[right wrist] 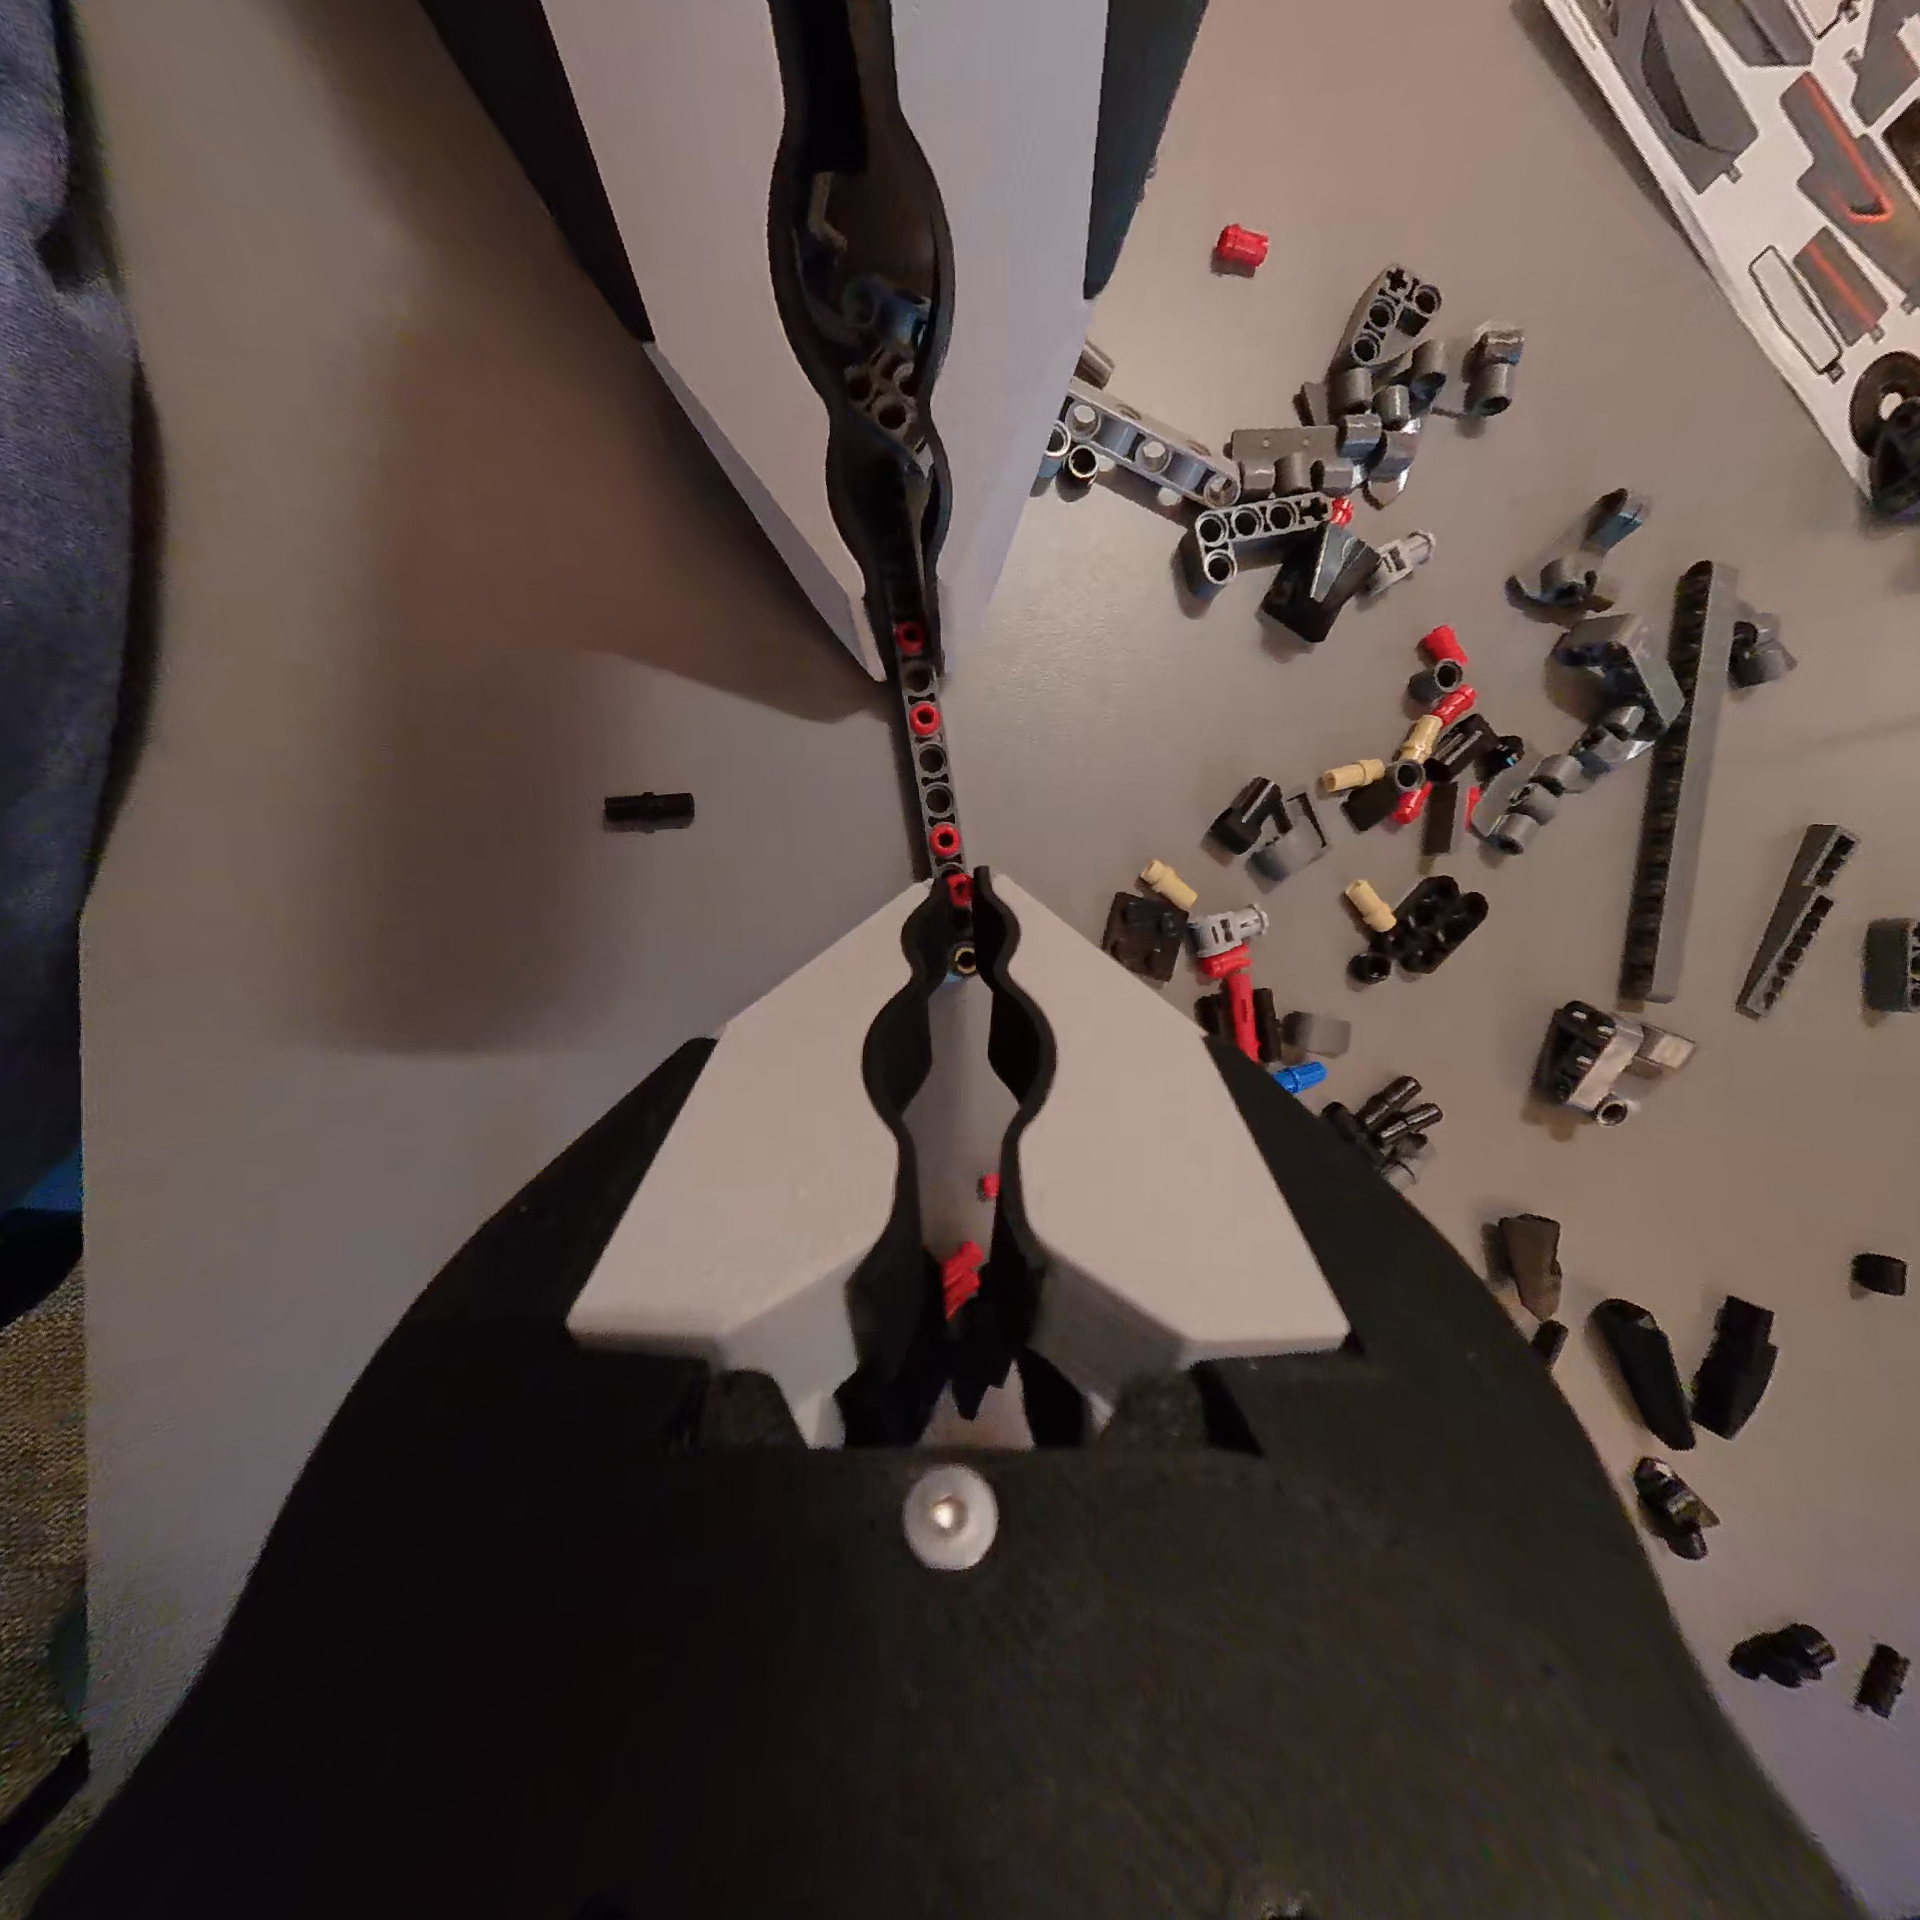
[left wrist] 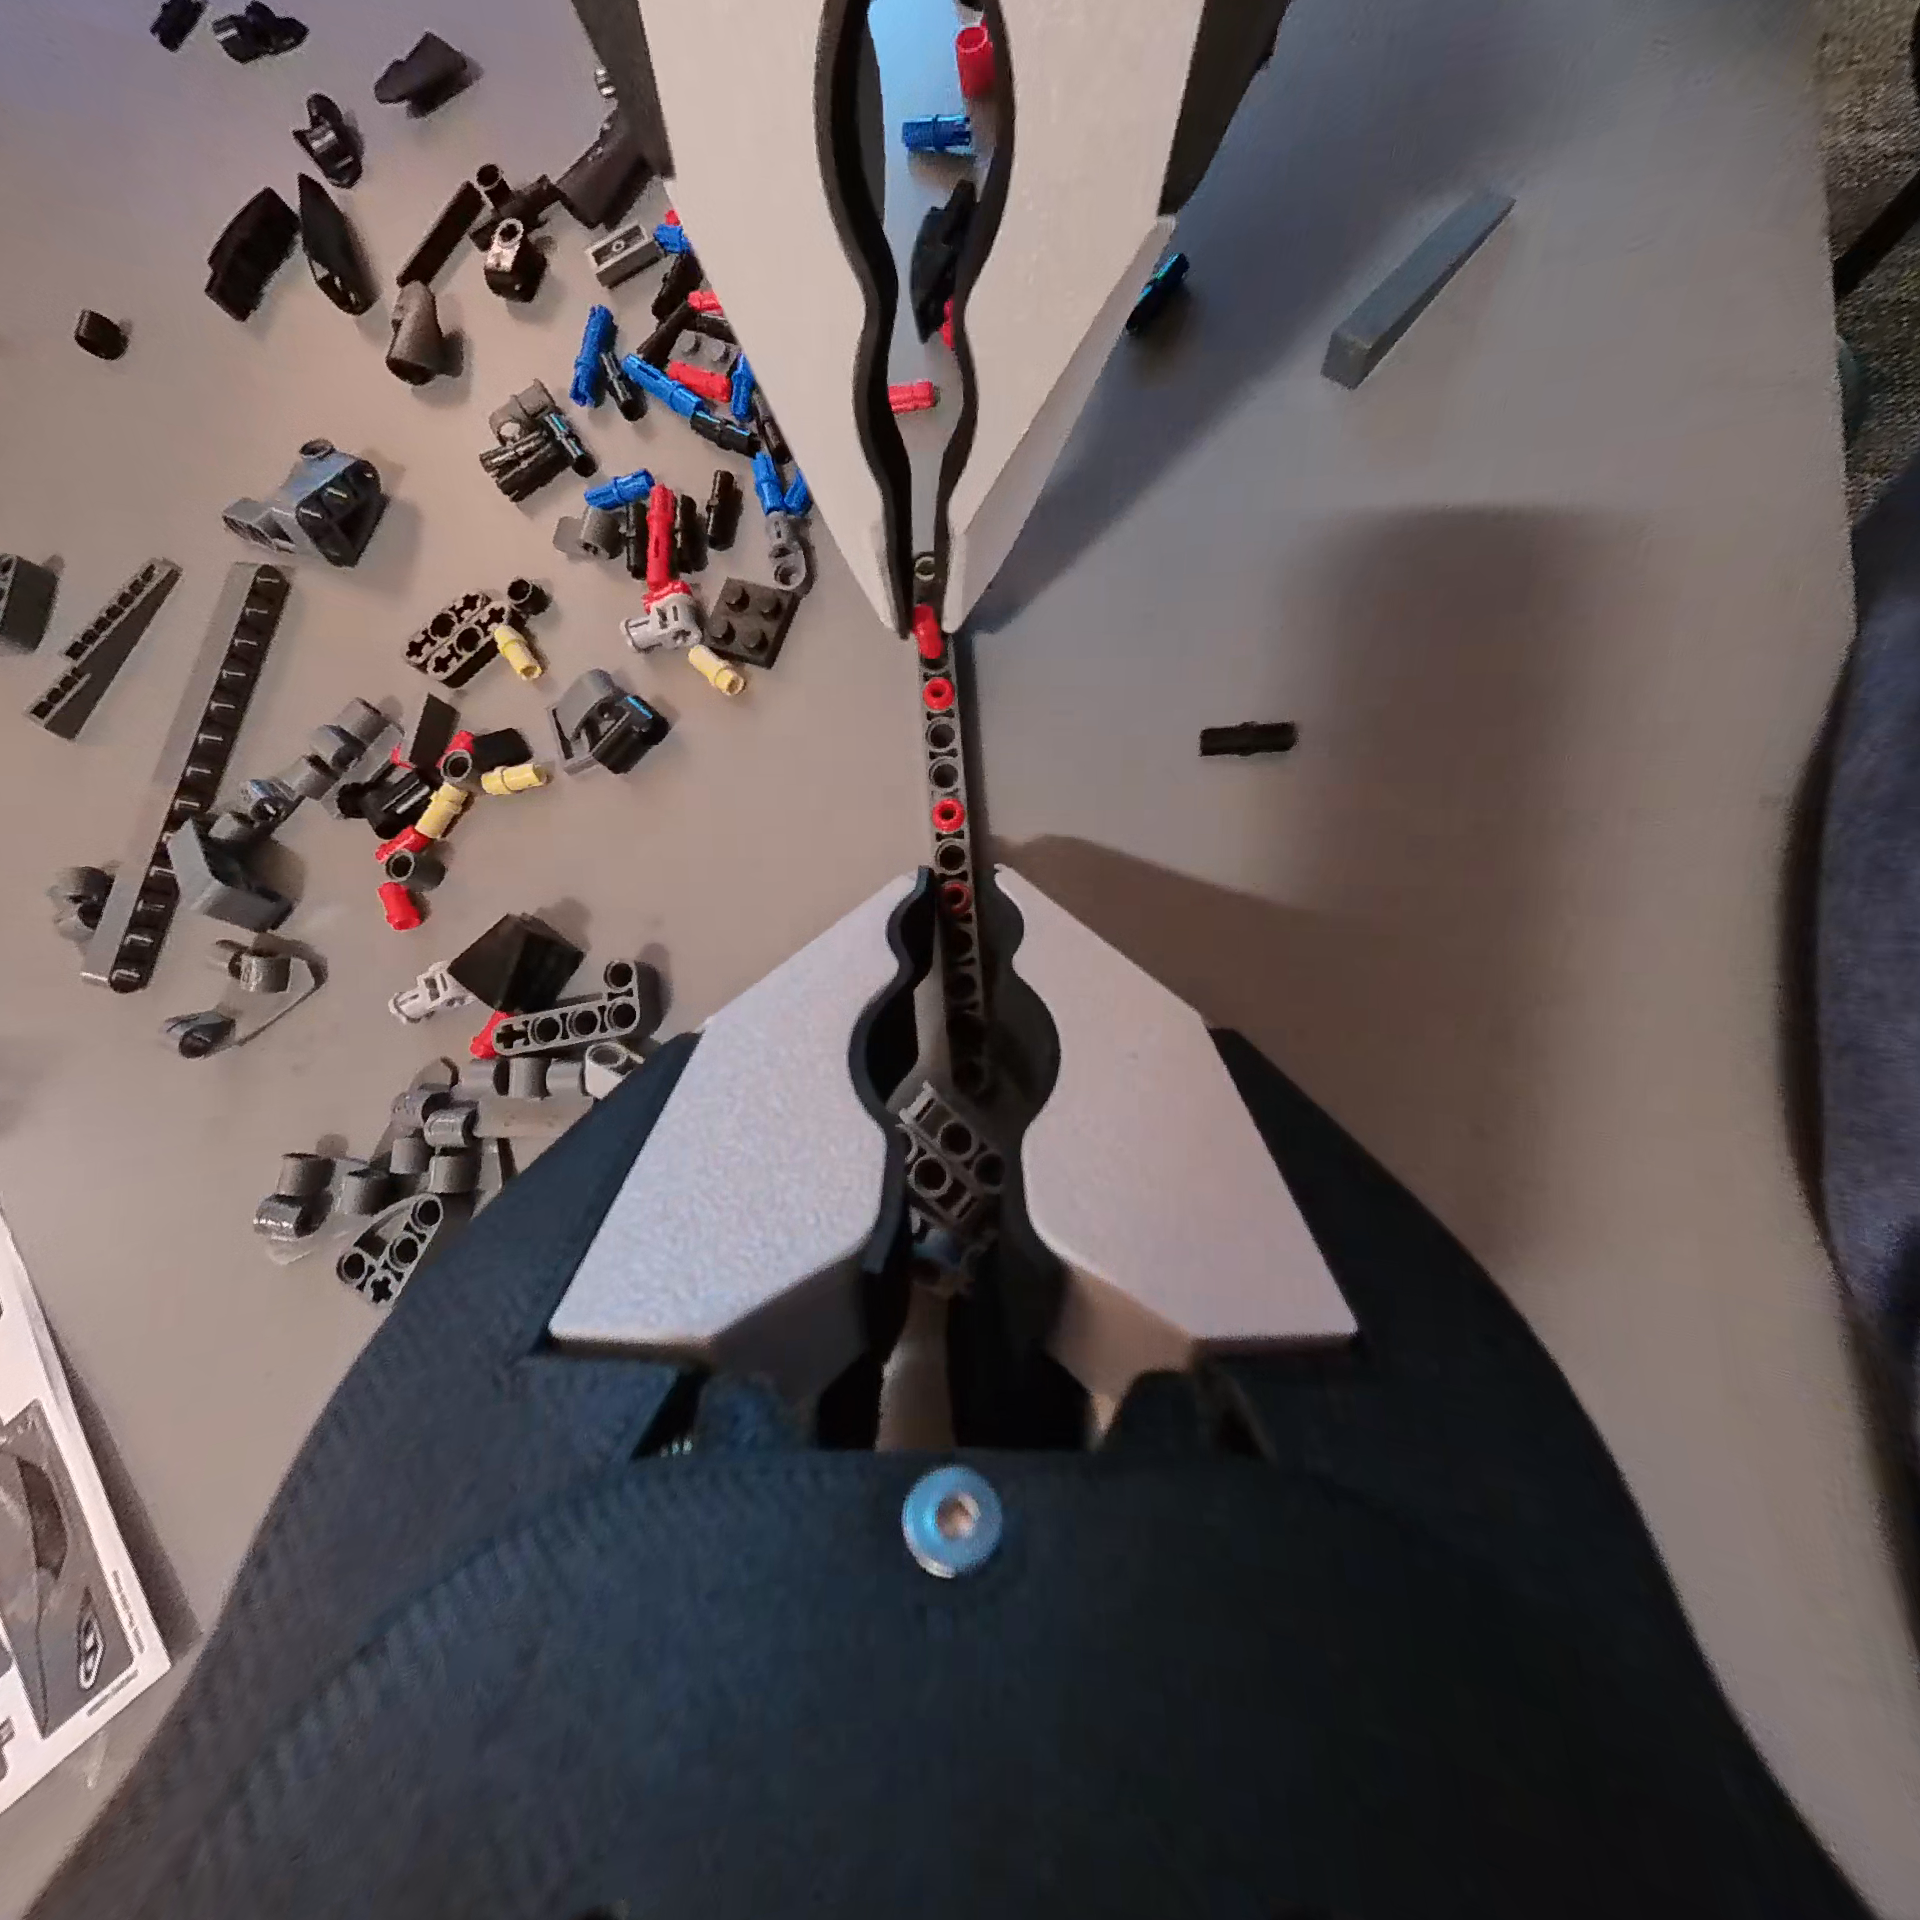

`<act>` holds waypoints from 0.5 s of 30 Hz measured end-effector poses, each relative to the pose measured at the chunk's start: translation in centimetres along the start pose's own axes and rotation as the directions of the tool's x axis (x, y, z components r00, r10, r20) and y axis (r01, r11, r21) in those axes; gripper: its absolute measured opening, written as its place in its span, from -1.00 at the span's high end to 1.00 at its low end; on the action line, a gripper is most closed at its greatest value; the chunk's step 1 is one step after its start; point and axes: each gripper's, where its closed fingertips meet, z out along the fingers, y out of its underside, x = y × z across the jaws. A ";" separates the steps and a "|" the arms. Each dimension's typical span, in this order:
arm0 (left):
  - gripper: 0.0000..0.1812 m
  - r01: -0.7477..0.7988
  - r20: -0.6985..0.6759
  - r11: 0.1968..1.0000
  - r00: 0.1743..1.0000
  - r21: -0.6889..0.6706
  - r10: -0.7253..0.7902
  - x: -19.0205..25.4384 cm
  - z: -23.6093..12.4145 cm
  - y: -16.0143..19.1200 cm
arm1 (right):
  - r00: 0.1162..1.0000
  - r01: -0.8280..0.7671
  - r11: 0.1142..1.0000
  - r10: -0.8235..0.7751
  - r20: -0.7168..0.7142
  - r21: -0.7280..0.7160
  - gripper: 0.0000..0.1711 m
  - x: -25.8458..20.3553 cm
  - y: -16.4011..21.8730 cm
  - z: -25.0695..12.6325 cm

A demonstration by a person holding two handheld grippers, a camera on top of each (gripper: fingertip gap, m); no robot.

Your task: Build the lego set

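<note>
Grippers meet head-on across a single part. The left gripper (left wrist: 951, 894), at the lower centre of its own view, is clamped on one end of a long dark grey beam (left wrist: 943, 774) with red pins (left wrist: 943, 814) pushed into several of its holes; a short grey holed block (left wrist: 951, 1148) attached at that end sits deeper between the jaws. The right gripper (right wrist: 966, 883) pinches the opposite end of the same beam, so the part hangs between the two tools above the table.

As for progress, the build looks early. Only this pinned beam with its end block reads as assembled, and nearly everything else lies loose. A large scatter of parts (left wrist: 468, 644) fills the left half of the left wrist view: black panels, grey connectors, blue, red and tan pins, a small black plate (left wrist: 753, 618) and a long grey studded plate (left wrist: 197, 769). A lone black pin (left wrist: 1247, 739) lies apart at centre right, and a plain grey bar (left wrist: 1413, 291) at upper right. Most of the set therefore seems still to be put together.

All of it rests on a smooth grey table (left wrist: 1455, 935). A printed instruction sheet (right wrist: 1766, 187) lies at the upper right of the right wrist view. Dark blue fabric (right wrist: 52, 520) shows past the table's edge at the left of that view, and speckled carpet (right wrist: 42, 1507) lower down. No more of the room is visible.
</note>
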 end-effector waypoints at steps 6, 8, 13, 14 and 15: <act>0.94 0.007 -0.008 1.000 1.000 0.002 -0.007 0.0 0.0 0.0 | 1.000 0.010 1.000 -0.010 -0.017 0.010 0.98 -0.1 0.0 0.0; 0.94 0.008 -0.012 1.000 1.000 0.003 -0.008 0.0 0.0 0.0 | 1.000 0.008 1.000 -0.008 -0.016 0.016 0.98 -0.2 -0.1 0.1; 0.93 0.011 -0.015 1.000 1.000 0.003 -0.011 -0.1 0.0 0.0 | 0.999 0.024 1.000 -0.024 -0.038 0.011 0.99 -0.2 0.0 0.1; 0.93 0.012 -0.015 1.000 1.000 0.003 -0.012 -0.1 0.0 0.0 | 0.998 0.033 0.999 -0.033 -0.045 0.005 0.99 -0.2 0.0 0.1; 0.93 0.012 -0.015 1.000 1.000 0.004 -0.012 -0.1 0.0 0.0 | 0.997 0.047 0.999 -0.047 -0.055 -0.003 0.98 -0.2 0.1 0.1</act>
